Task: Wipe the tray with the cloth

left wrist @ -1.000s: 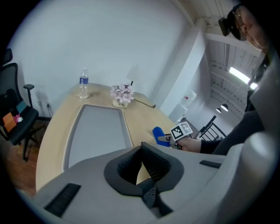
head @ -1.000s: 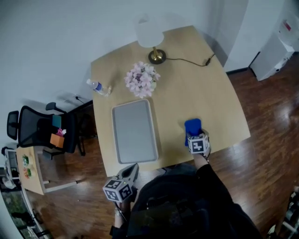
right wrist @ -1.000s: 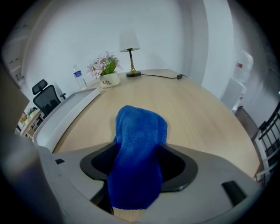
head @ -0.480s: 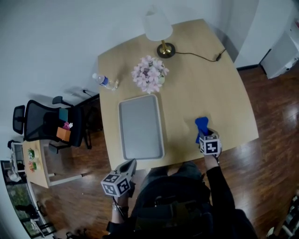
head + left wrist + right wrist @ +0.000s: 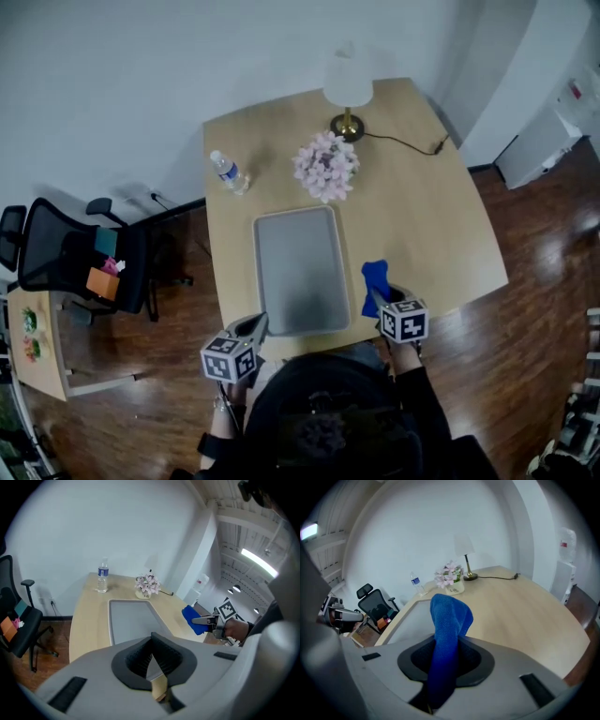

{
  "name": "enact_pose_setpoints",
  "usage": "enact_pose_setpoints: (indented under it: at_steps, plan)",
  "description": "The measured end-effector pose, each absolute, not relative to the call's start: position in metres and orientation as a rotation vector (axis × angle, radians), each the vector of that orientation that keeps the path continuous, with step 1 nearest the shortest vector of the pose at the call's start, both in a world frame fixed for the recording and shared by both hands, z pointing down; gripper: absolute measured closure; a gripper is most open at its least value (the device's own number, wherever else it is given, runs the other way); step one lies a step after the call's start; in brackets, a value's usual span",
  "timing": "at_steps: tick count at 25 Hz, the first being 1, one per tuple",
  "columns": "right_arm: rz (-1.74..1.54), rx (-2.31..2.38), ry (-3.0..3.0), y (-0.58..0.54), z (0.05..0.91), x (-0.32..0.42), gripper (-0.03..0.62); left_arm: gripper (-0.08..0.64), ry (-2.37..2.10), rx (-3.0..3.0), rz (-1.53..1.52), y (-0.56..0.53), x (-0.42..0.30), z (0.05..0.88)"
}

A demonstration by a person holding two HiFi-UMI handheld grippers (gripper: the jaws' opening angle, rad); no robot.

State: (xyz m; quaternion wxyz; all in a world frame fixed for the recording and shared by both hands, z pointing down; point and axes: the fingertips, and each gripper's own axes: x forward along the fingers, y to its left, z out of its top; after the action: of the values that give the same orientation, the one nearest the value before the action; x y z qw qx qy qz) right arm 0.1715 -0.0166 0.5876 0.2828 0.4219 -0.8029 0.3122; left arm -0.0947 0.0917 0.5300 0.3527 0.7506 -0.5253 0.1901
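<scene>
My right tool [image 5: 380, 298], jaws just closing, is clamping the blue cloth [image 5: 374, 279] over the tabletop [image 5: 422, 216] at the gray tray's [image 5: 300, 272] four o'clock. My left tool [image 5: 255, 326] is hovering pinched together, empty, at seven o'clock.

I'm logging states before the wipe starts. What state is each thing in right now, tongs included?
Cloth, bunched, pinched in the right tongs, off the table.
Tray, flat on the table, bare.
Water bottle, upright.
Lamp, upright; lit or not, unclear.
Flowers, upright beyond the tray.
Right tongs, jaws have just been closing, now shut on the cloth.
Left tongs, shut, empty.
</scene>
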Motion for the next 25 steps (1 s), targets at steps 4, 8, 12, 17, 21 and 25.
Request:
enact_pose_setpoints:
  at_steps: [4, 8, 12, 17, 21, 25]
  plan:
    - [0.781, 1.103, -2.179, -0.001, 0.57, 0.114, 0.503, 0.56, -1.262, 2.008, 0.472, 0.094, -0.118, 0.54]
    - [0.768, 1.059, -2.191, 0.014, 0.561, 0.073, 0.503, 0.56, -1.181, 2.046, 0.509, 0.095, -0.129, 0.554]
    - [0.727, 0.957, -2.188, 0.015, 0.56, 0.044, 0.503, 0.56, -1.161, 2.052, 0.497, 0.082, -0.133, 0.561]
    - [0.706, 0.839, -2.202, -0.005, 0.565, 0.004, 0.503, 0.56, -1.186, 2.015, 0.464, 0.062, -0.139, 0.564]
    - [0.685, 0.739, -2.201, -0.023, 0.574, -0.026, 0.502, 0.56, -1.189, 1.986, 0.472, 0.054, -0.149, 0.571]
    - [0.637, 0.648, -2.204, -0.056, 0.586, -0.065, 0.502, 0.56, -1.19, 1.942, 0.472, 0.047, -0.16, 0.581]
